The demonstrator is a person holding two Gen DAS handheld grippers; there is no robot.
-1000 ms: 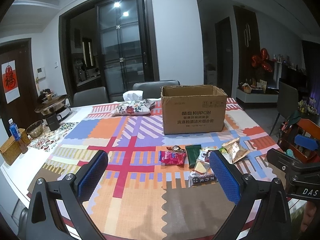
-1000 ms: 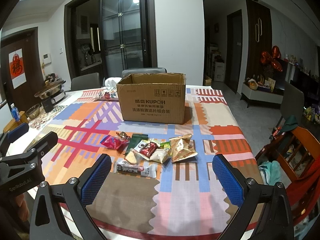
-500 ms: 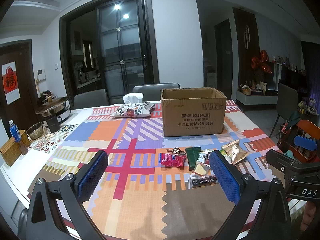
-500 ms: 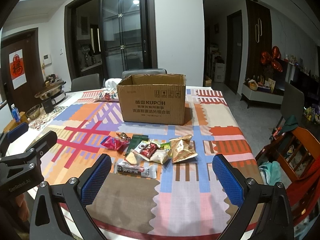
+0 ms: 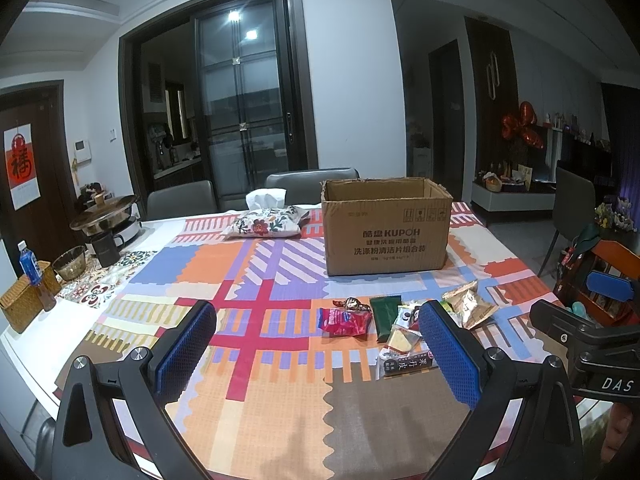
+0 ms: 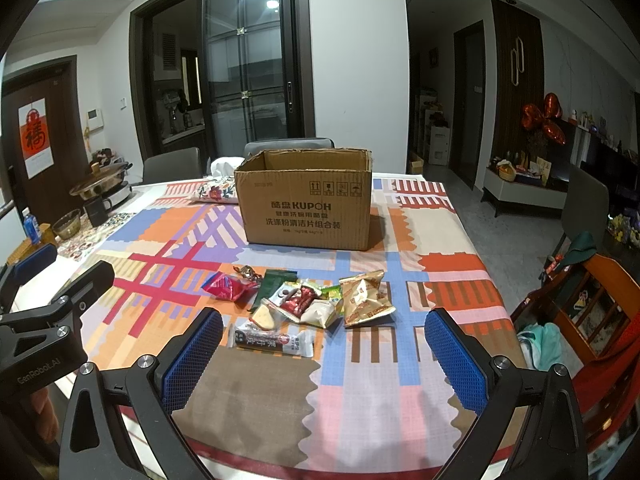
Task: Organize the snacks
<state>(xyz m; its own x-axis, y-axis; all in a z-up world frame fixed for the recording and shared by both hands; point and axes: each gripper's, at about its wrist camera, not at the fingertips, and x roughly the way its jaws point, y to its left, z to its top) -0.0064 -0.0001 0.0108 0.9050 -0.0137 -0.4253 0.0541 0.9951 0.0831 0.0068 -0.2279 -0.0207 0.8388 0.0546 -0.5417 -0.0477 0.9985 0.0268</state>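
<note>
An open brown cardboard box [image 5: 386,230] [image 6: 306,204] stands on the patterned tablecloth [image 5: 256,340]. In front of it lie several snack packets: a red packet [image 5: 345,322] [image 6: 226,287], a dark green packet [image 5: 383,317] [image 6: 273,285], a gold bag [image 5: 468,309] [image 6: 366,298] and a long dark bar [image 5: 406,365] [image 6: 272,342]. My left gripper [image 5: 318,354] hovers open near the table's front, left of the pile. My right gripper [image 6: 324,356] is open too, just before the bar. Both hold nothing.
A floral tissue pouch [image 5: 264,224] lies left of the box. A pot [image 5: 106,216], black mug [image 5: 105,248], glass bowl [image 5: 74,266], blue bottle [image 5: 30,268] and wicker basket [image 5: 20,304] crowd the left edge. Grey chairs [image 5: 182,200] stand behind; a wooden chair [image 6: 588,308] at right.
Both views show the table slightly lower and closer than a second ago, a small drift of the grippers. The snacks and box have not moved; both grippers stay open.
</note>
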